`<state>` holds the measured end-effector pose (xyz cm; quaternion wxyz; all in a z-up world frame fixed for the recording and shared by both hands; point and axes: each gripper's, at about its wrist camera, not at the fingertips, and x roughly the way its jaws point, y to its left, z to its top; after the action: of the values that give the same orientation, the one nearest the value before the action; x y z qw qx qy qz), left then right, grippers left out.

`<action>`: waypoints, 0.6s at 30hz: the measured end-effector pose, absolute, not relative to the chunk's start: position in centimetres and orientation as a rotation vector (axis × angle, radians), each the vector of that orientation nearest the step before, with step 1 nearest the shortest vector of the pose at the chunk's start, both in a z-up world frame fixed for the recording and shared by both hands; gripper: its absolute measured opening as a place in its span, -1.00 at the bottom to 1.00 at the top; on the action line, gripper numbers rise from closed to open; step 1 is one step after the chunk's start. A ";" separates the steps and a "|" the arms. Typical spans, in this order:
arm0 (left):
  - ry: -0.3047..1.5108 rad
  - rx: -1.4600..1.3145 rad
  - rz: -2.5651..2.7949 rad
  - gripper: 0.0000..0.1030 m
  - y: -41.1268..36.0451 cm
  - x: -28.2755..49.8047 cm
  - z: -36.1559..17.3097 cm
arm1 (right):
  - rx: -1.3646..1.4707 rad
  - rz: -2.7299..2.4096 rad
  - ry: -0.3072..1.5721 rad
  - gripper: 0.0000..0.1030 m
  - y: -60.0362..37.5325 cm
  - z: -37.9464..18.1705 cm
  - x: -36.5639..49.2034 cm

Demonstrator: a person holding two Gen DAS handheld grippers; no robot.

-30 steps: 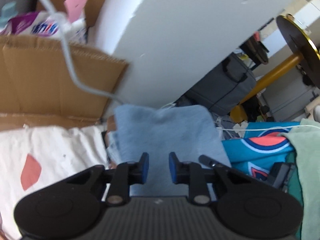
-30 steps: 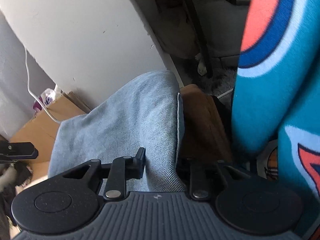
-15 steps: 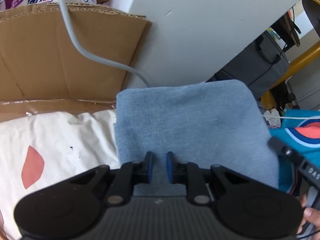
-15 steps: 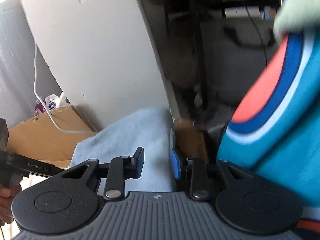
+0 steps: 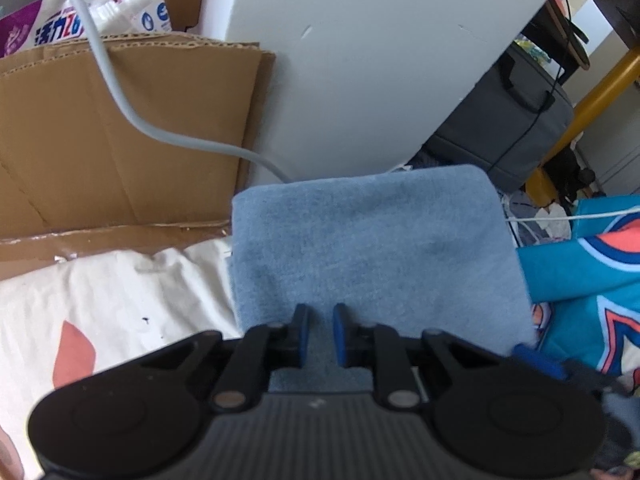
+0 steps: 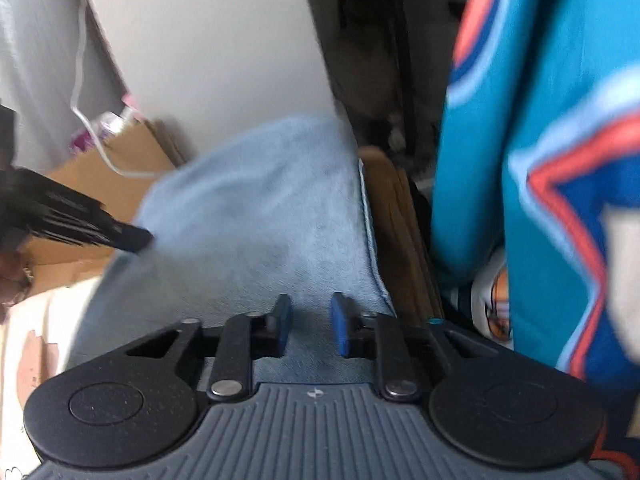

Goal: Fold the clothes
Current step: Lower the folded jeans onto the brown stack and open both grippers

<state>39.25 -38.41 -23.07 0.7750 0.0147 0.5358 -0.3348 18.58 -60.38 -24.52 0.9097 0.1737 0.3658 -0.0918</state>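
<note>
Now settling lower than half a second ago, folded blue denim garment [image 5: 376,248] lying flat beside cream sheet [image 5: 100,300]; left gripper [image 5: 319,334] and right gripper [image 6: 307,322] hovering above it, jaws parted, gripping nothing; teal jersey [image 6: 540,184] hanging alongside.

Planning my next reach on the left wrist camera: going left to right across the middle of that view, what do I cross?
Cardboard box → grey cable → folded blue denim garment → teal jersey with orange and blue print. The left gripper sits low and central over the denim's near edge, jaws slightly apart.
</note>
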 end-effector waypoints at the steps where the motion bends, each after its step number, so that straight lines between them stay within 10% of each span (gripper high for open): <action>1: 1.157 0.034 -0.725 -0.69 -38.5 39.3 -23.2 | 0.371 -0.194 0.758 -0.55 -60.4 -24.9 18.7; 18: 1.095 0.207 -0.803 -0.48 -37.8 30.8 -20.7 | 0.324 -0.137 0.680 -0.51 -56.8 -21.6 13.3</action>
<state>30.77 -37.82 -20.66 0.7734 0.0955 0.5054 -0.3705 13.33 -56.79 -21.62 0.9277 0.1580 0.3317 -0.0667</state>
